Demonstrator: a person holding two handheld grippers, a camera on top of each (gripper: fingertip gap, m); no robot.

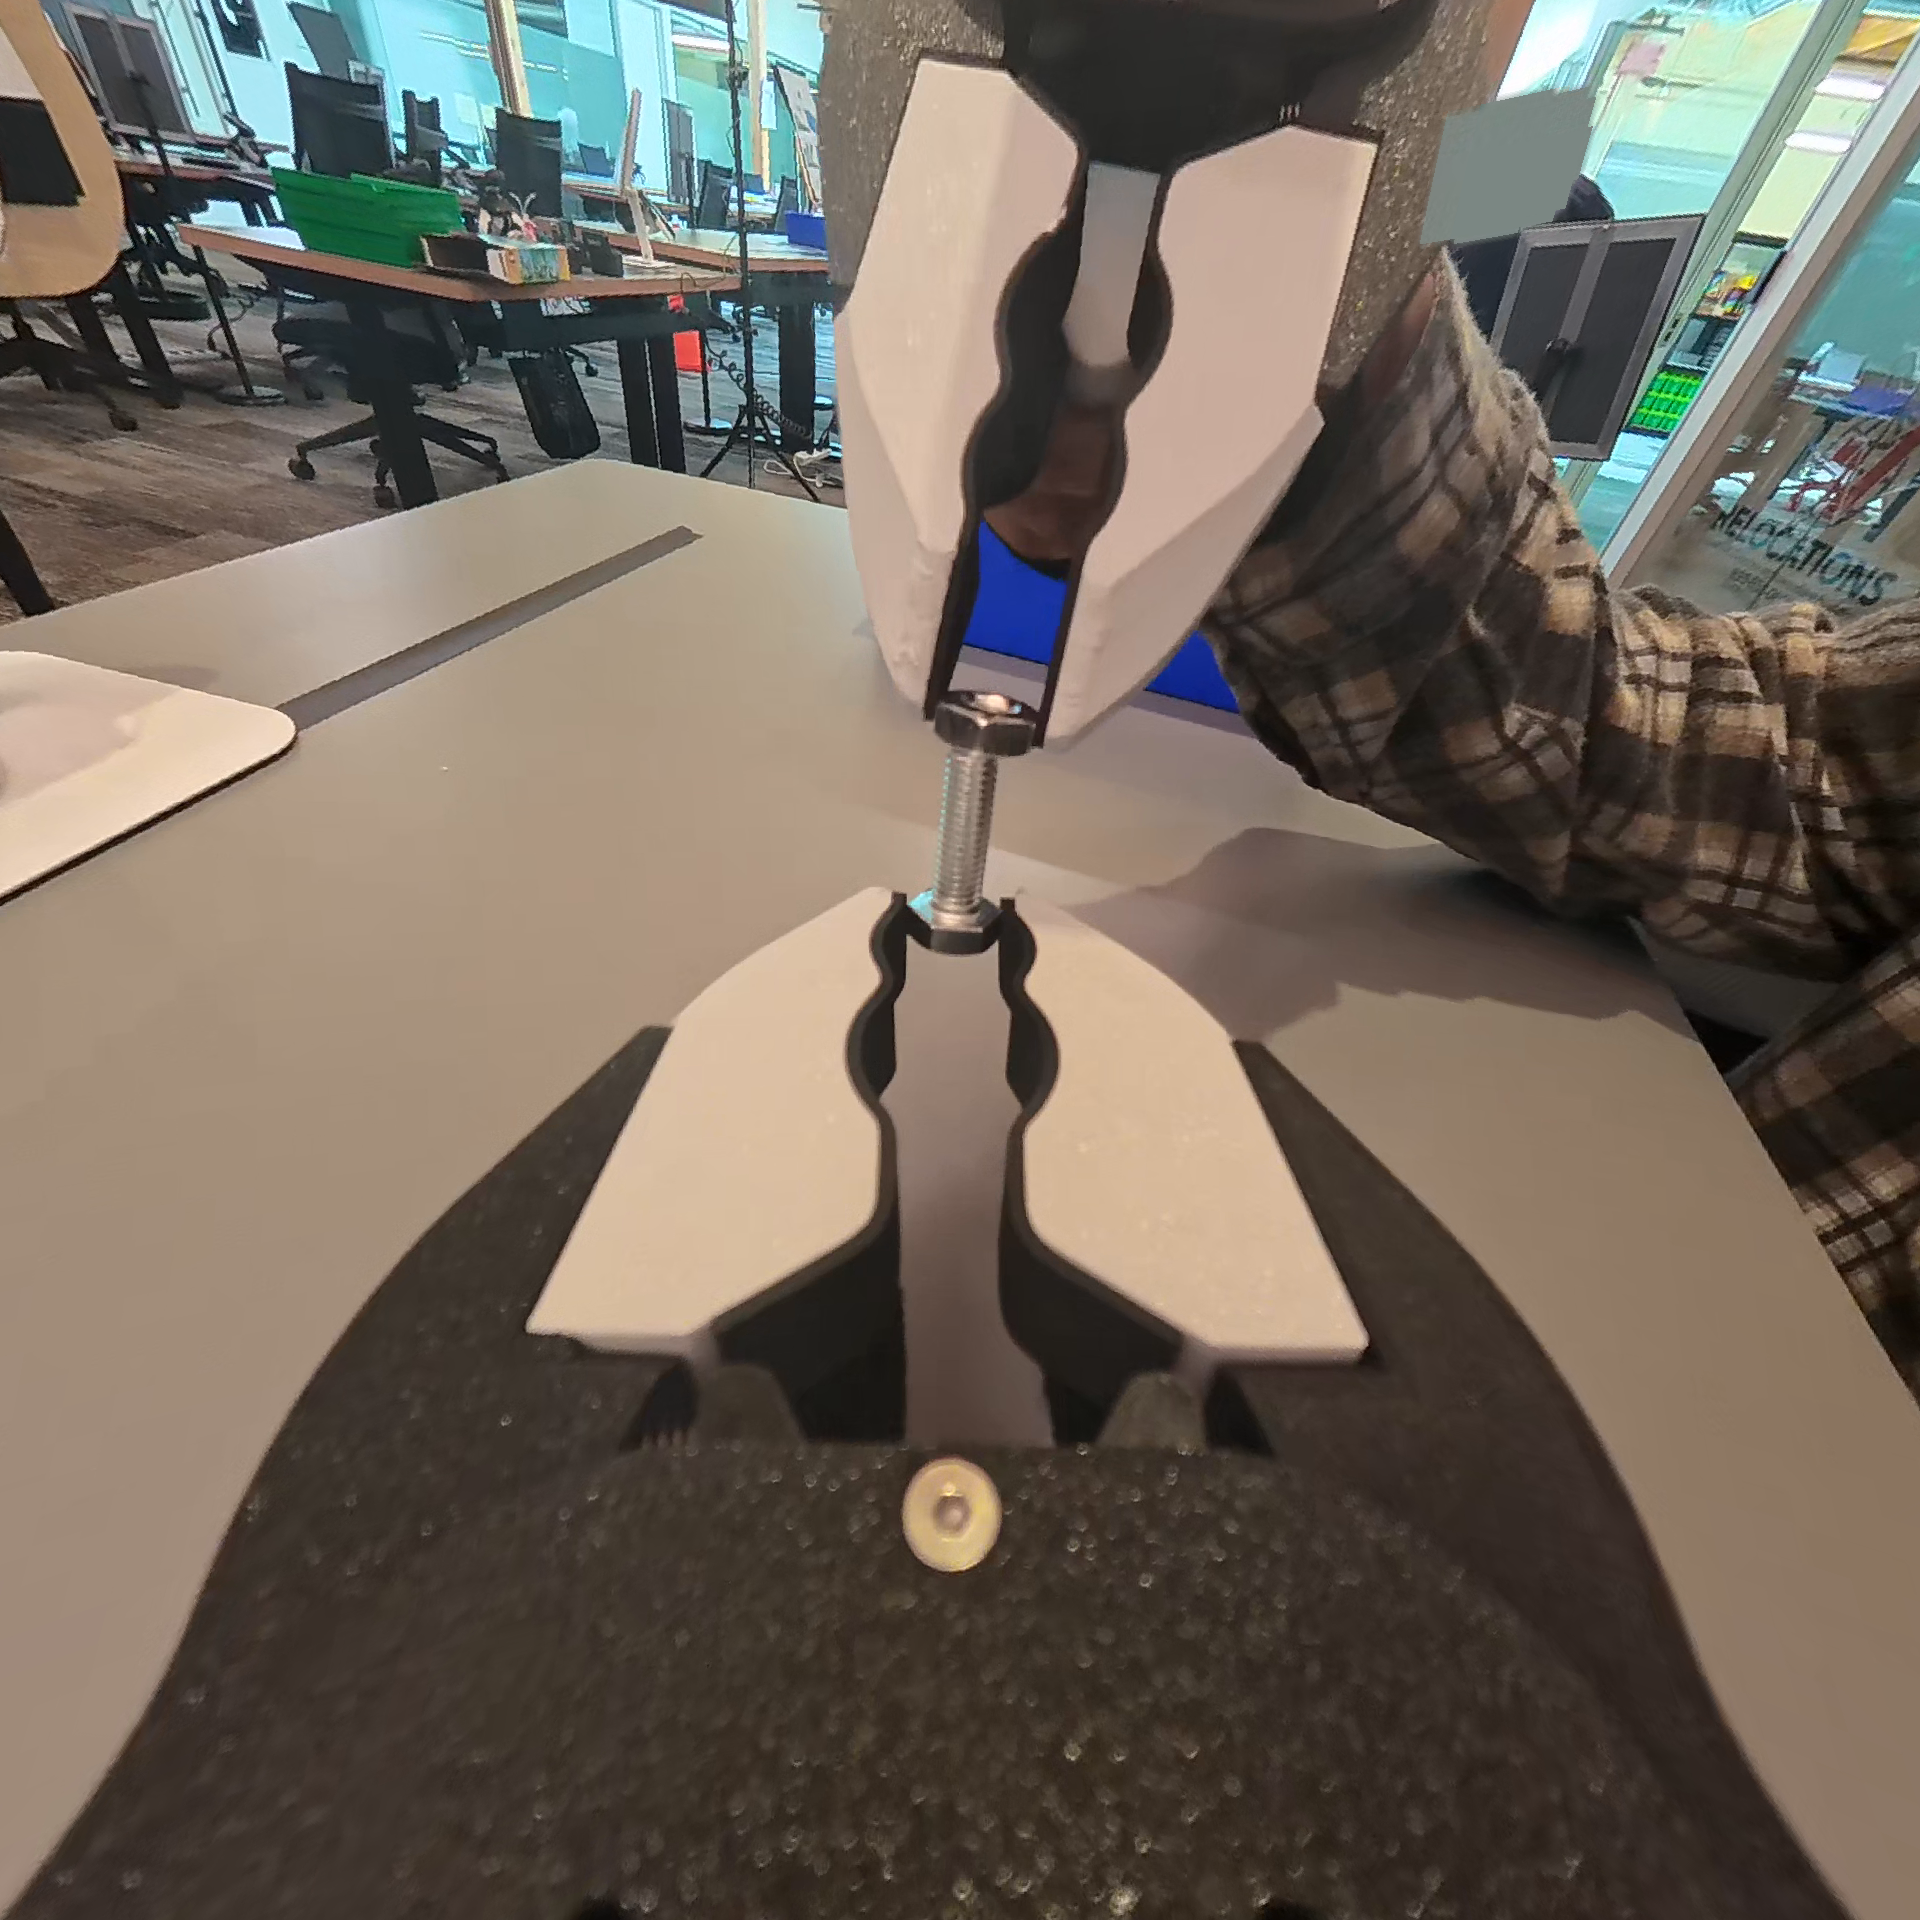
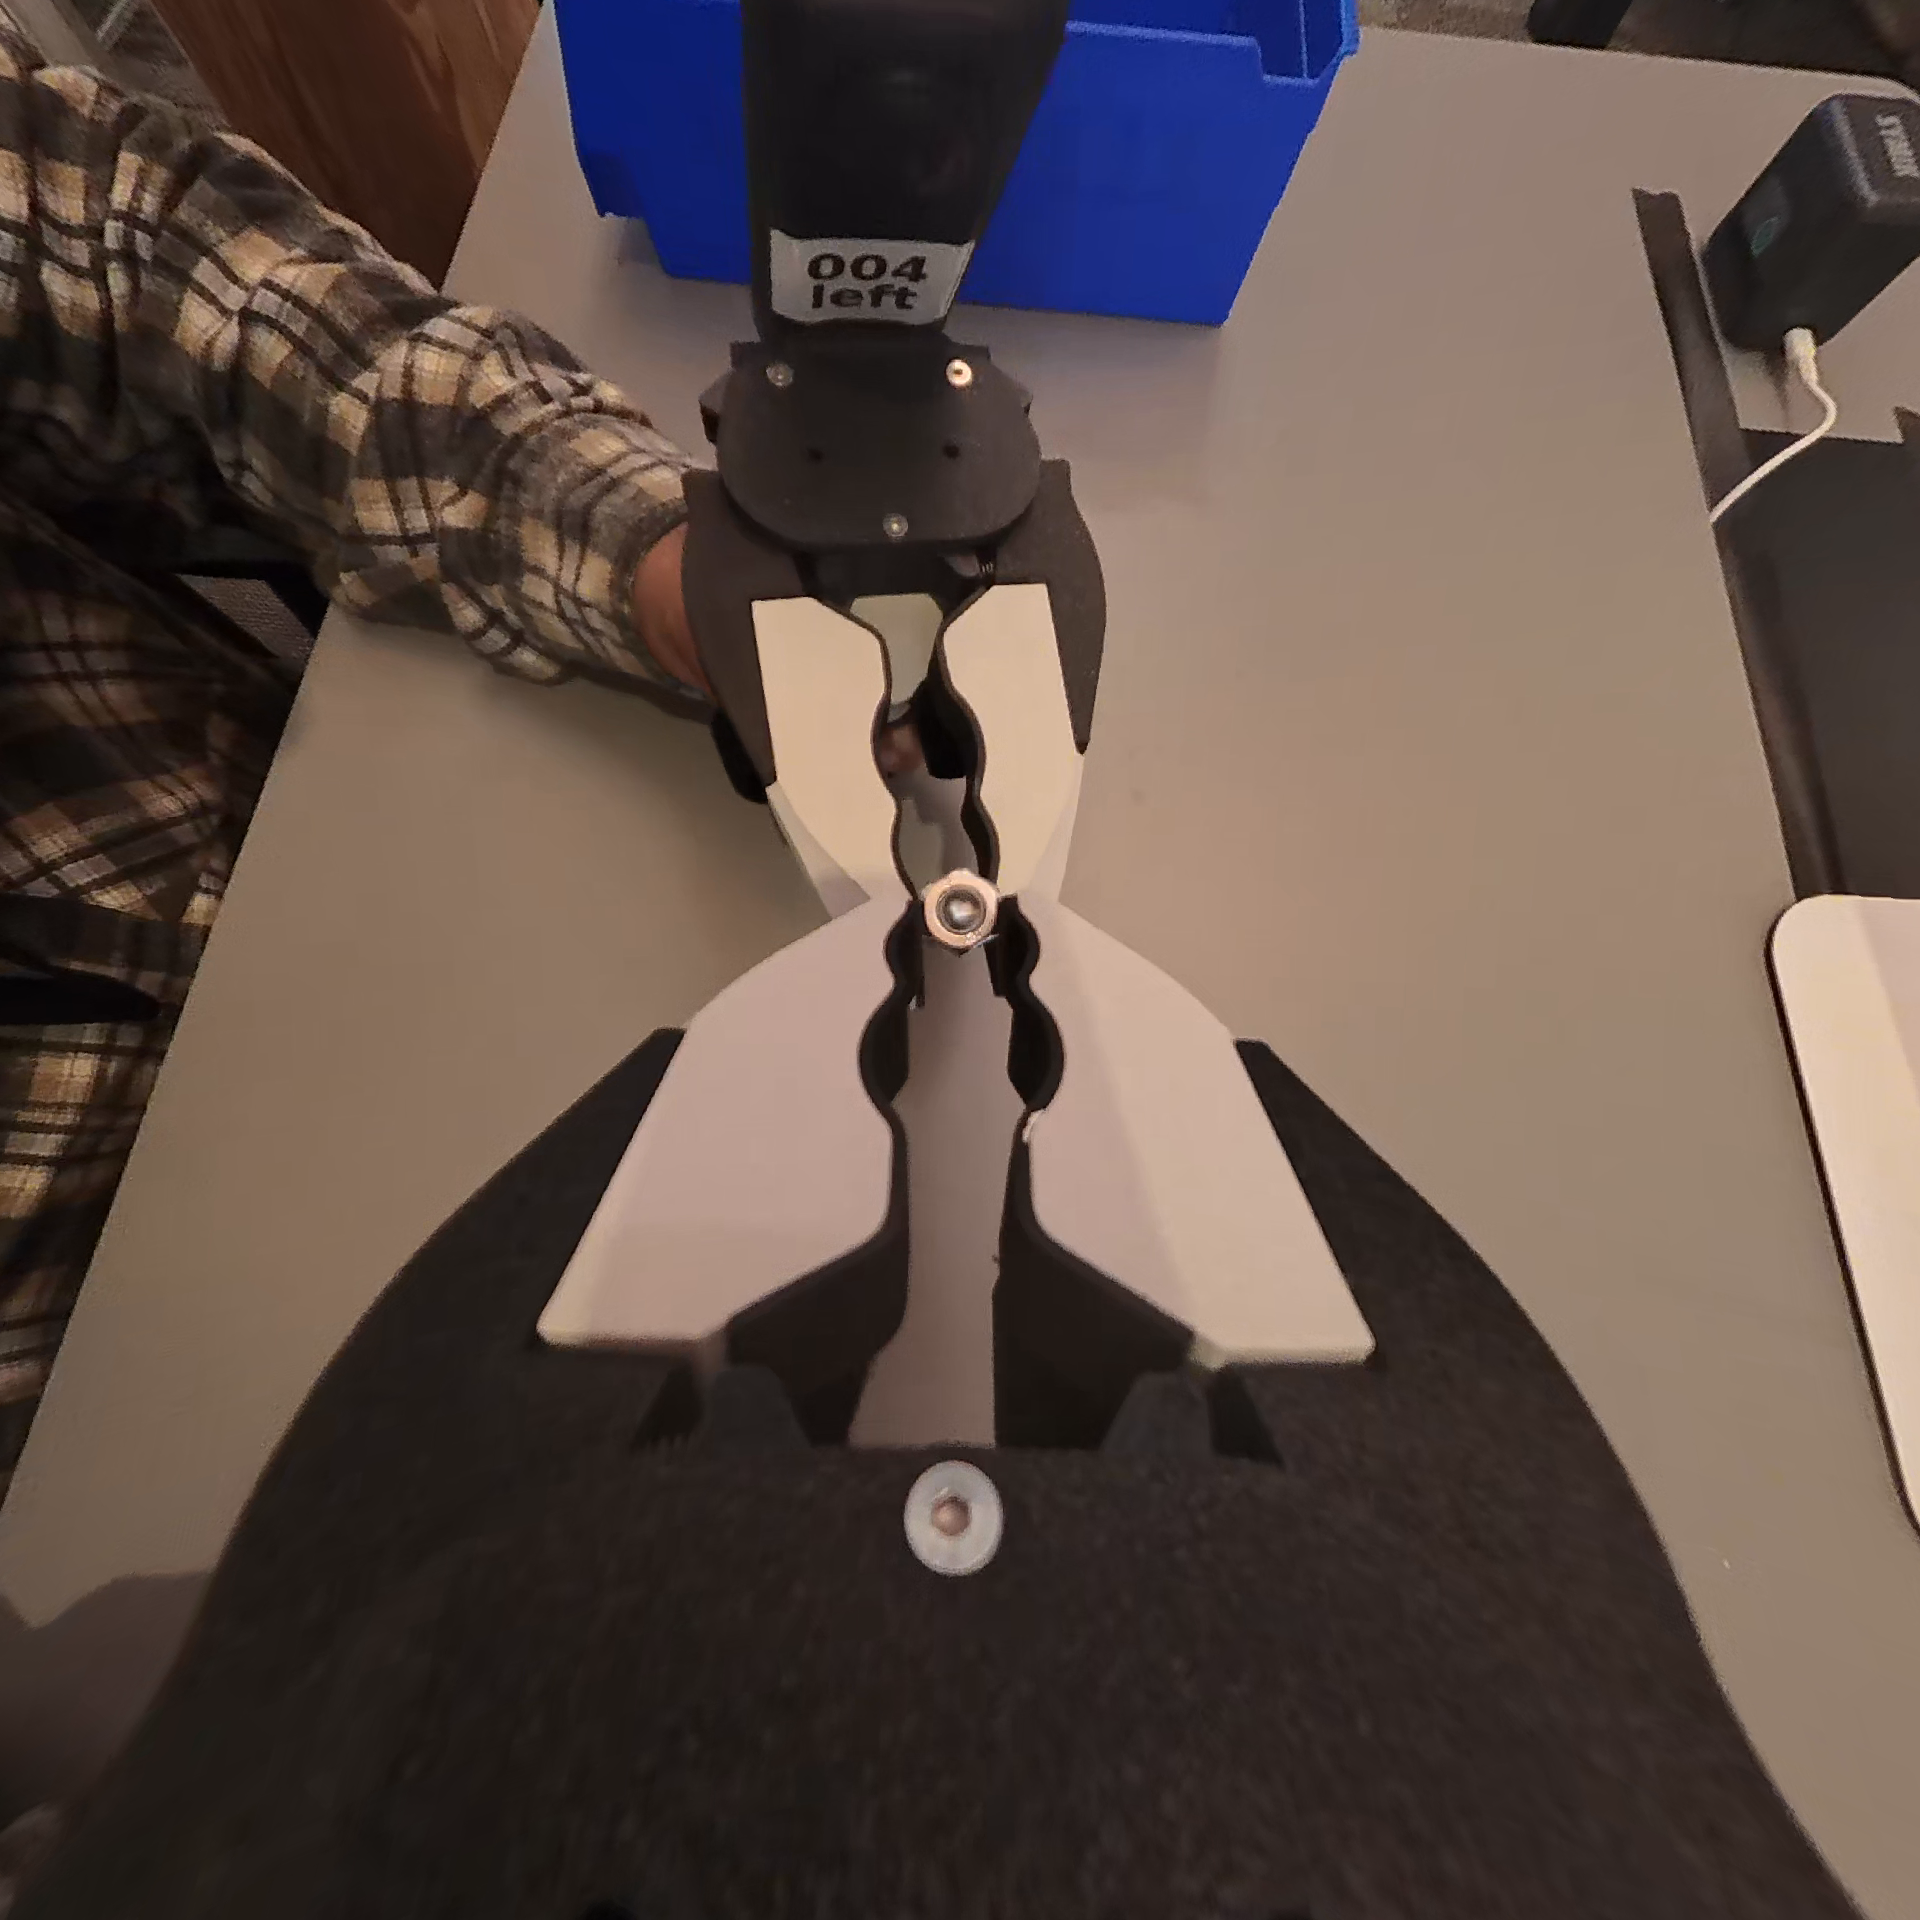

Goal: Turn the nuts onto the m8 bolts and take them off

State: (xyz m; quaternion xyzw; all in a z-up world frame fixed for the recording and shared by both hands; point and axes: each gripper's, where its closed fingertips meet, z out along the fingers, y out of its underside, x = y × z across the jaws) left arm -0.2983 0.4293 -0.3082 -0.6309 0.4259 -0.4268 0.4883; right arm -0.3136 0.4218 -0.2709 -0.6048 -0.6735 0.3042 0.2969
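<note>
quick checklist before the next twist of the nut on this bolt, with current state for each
1. left gripper shut on the nut: ok, both tips press its flats.
2. right gripper shut on the bolt head: ok, the head sits between its tips.
3. bolt in line with the nut: ok, the shank runs straight from head to nut, and the right wrist view looks along its axis.
4. threads engaged: cannot tell; the nut sits at the shank's far end, its inside hidden.
5. bolt clear of the grey table: ok, it is held in the air.
6. room to rotate: ok, the blue bin stands well behind.
</note>
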